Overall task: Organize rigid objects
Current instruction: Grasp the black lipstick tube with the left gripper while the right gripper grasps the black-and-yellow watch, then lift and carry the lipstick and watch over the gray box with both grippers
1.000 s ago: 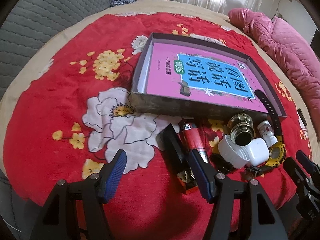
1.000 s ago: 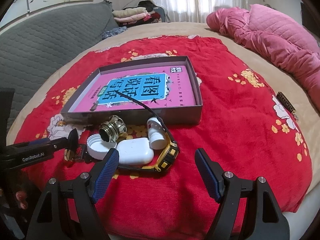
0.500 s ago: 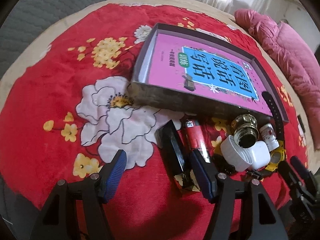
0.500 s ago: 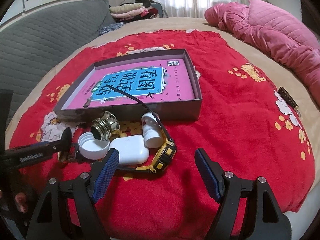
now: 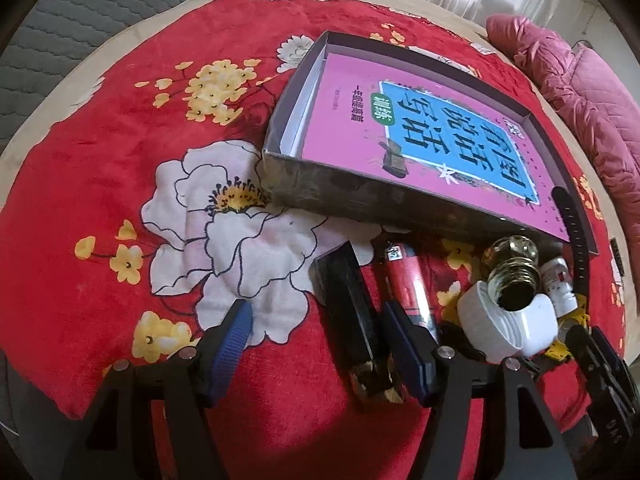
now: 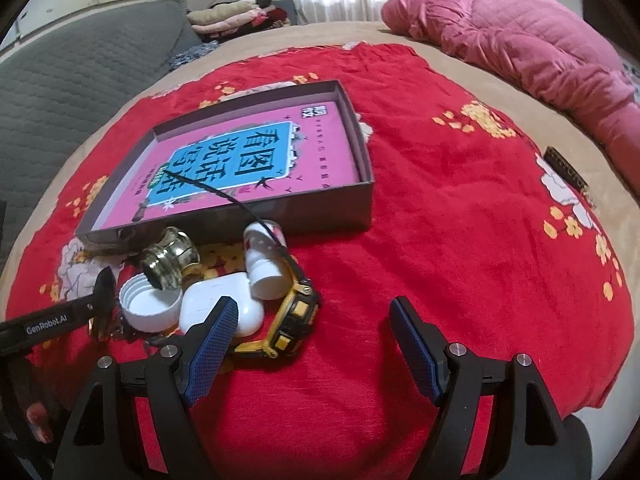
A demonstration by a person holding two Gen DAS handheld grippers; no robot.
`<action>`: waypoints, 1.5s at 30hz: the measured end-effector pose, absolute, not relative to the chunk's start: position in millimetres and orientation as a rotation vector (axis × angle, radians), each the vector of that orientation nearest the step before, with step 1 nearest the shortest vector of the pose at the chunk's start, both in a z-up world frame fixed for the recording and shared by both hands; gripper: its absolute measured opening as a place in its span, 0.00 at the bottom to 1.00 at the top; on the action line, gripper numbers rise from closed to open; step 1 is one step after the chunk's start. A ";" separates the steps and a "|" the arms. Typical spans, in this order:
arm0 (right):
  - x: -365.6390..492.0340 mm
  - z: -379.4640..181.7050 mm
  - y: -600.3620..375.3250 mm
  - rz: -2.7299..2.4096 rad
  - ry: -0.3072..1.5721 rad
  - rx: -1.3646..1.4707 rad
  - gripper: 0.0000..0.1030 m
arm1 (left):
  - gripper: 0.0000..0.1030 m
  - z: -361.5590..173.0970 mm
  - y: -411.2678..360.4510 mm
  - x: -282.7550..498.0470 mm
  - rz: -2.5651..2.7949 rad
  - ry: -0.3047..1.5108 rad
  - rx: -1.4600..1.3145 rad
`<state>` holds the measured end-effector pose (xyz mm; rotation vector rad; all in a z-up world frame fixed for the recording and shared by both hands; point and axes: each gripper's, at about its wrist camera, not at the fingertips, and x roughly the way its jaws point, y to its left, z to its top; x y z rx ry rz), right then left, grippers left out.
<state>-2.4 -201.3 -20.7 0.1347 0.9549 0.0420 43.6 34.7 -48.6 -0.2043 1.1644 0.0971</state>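
Note:
A shallow grey box (image 5: 340,196) holding a pink book (image 5: 420,128) lies on the red floral blanket. In front of it are a black bar (image 5: 348,304), a red lighter (image 5: 408,280), a glass bottle (image 6: 168,256), a white cap (image 6: 148,300), a white earbud case (image 6: 218,308), a small white bottle (image 6: 264,256) and a yellow watch (image 6: 296,312) whose strap leans over the box rim. My left gripper (image 5: 318,340) is open, low over the black bar, which shows beside its right finger. My right gripper (image 6: 314,348) is open, just short of the watch and case.
A pink quilt (image 6: 540,48) lies at the back right. A grey quilted cushion (image 6: 60,80) is on the left, with folded clothes (image 6: 236,16) behind it. A small dark object (image 6: 568,176) rests on the beige edge. Bare blanket (image 6: 460,240) spreads right of the box.
My left gripper has come forward and lower toward the black bar and lighter. My right gripper has edged closer to the watch. Both stay open; the objects have not moved.

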 end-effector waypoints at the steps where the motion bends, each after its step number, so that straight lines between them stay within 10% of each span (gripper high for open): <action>1: -2.2 -21.1 -202.8 0.040 0.955 0.143 0.77 | 0.65 -50.1 34.3 44.1 0.099 1.166 -0.197; 5: -1.9 -22.9 -203.9 0.043 0.965 0.154 0.74 | 0.65 -50.6 32.5 44.8 0.107 1.158 -0.183; 16: 2.5 -31.8 -197.7 0.101 0.982 0.180 0.29 | 0.55 -47.4 45.1 43.6 0.133 1.140 -0.273; 30: 3.6 -31.3 -199.1 0.120 0.977 0.185 0.26 | 0.27 -44.6 63.5 36.4 0.052 1.102 -0.380; 45: -4.7 -19.0 -214.0 0.143 0.940 0.270 0.18 | 0.24 -23.7 61.0 21.7 0.006 1.056 -0.362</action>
